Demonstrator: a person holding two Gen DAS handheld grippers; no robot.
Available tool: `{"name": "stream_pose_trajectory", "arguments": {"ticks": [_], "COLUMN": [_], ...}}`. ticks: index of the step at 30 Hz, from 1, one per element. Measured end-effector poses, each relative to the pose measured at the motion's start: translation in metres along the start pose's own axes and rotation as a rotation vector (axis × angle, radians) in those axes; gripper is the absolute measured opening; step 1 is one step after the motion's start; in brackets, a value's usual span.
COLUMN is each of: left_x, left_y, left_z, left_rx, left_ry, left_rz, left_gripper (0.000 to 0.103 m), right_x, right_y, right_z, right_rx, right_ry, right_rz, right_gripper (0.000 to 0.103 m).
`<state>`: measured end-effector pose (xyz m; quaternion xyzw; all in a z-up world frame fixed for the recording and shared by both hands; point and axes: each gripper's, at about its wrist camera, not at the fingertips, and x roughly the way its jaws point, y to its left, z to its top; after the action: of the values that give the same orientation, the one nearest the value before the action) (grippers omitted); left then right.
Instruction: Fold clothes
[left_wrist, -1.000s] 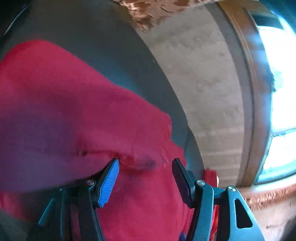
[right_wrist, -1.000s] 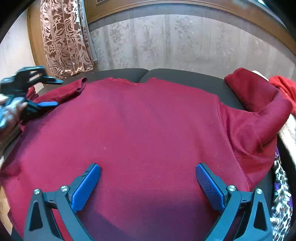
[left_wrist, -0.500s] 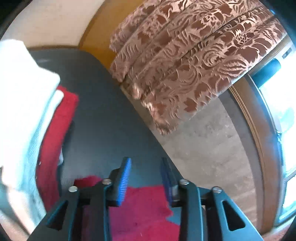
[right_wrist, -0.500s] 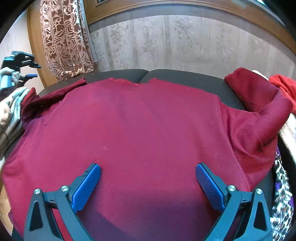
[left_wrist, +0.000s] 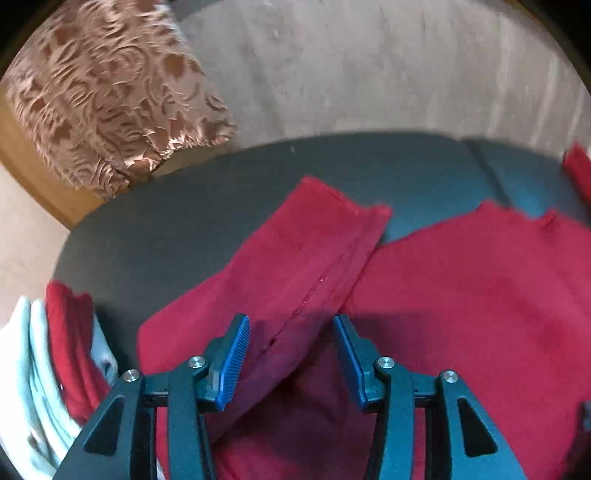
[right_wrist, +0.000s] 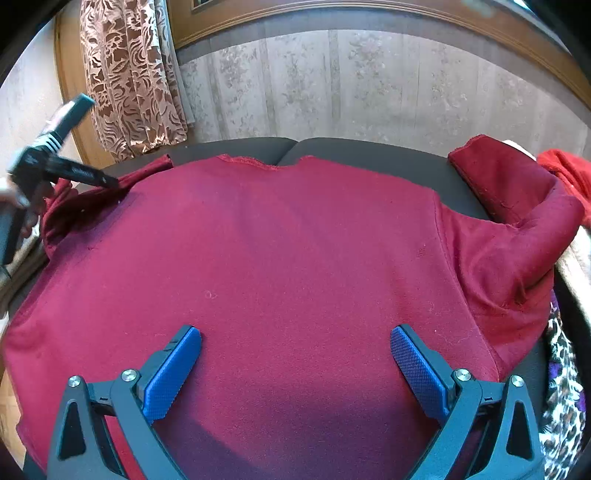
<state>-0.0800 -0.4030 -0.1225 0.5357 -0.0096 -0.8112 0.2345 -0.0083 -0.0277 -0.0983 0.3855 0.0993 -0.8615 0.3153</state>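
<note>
A: Where does the left gripper (left_wrist: 290, 356) stand relative to the garment?

B: Its jaws are parted and hold nothing; the left sleeve (left_wrist: 295, 266) of the maroon sweatshirt (right_wrist: 280, 258) lies directly ahead of them, its long axis running diagonally away toward the cuff. The left gripper is the nearer one to that sleeve.

A: And the right gripper (right_wrist: 295, 354)?

B: It hangs wide apart over the lower body of the sweatshirt, gripping nothing. The sweatshirt lies spread flat on the dark cushion (right_wrist: 369, 151); its right sleeve (right_wrist: 517, 221) is bent back at the far right.

A: Any containers?

B: None visible; only stacked clothes (left_wrist: 51, 369) beside the cushion and a patterned garment (right_wrist: 561, 398) at the right edge.
</note>
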Motion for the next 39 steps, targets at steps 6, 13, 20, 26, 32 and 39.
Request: {"name": "stream_pose_trajectory", "arguments": {"ticks": [6, 13, 20, 26, 32, 39], "left_x": [0.014, -0.030, -0.087, -0.137, -0.123, -0.056], "left_y": [0.025, 0.148, 0.240, 0.229, 0.091, -0.034], "left_z": [0.008, -0.016, -0.089, -0.136, -0.099, -0.073], "left_rx": [-0.166, -0.619, -0.928, -1.028, -0.638, -0.441], "left_ry": [-0.016, -0.151, -0.201, -0.344, -0.321, -0.179], "left_rz": [-0.072, -0.080, -0.002, -0.069, -0.267, -0.342], "left_gripper": [0.009, 0.008, 0.018, 0.030, 0.037, 0.037], "right_x": [-0.001, -0.001, -0.001, -0.001, 0.001, 0.018], "right_y": [0.000, 0.000, 0.002, 0.005, 0.009, 0.016], "right_z": [-0.001, -0.001, -0.001, 0.000, 0.001, 0.040], "right_rx": [0.004, 0.005, 0.004, -0.002, -0.013, -0.058], "right_ry": [-0.002, -0.002, 0.001, 0.012, 0.045, 0.135], "right_rz": [0.003, 0.004, -0.002, -0.014, -0.037, -0.016], "right_gripper": [0.103, 0.103, 0.103, 0.103, 0.103, 0.103]}}
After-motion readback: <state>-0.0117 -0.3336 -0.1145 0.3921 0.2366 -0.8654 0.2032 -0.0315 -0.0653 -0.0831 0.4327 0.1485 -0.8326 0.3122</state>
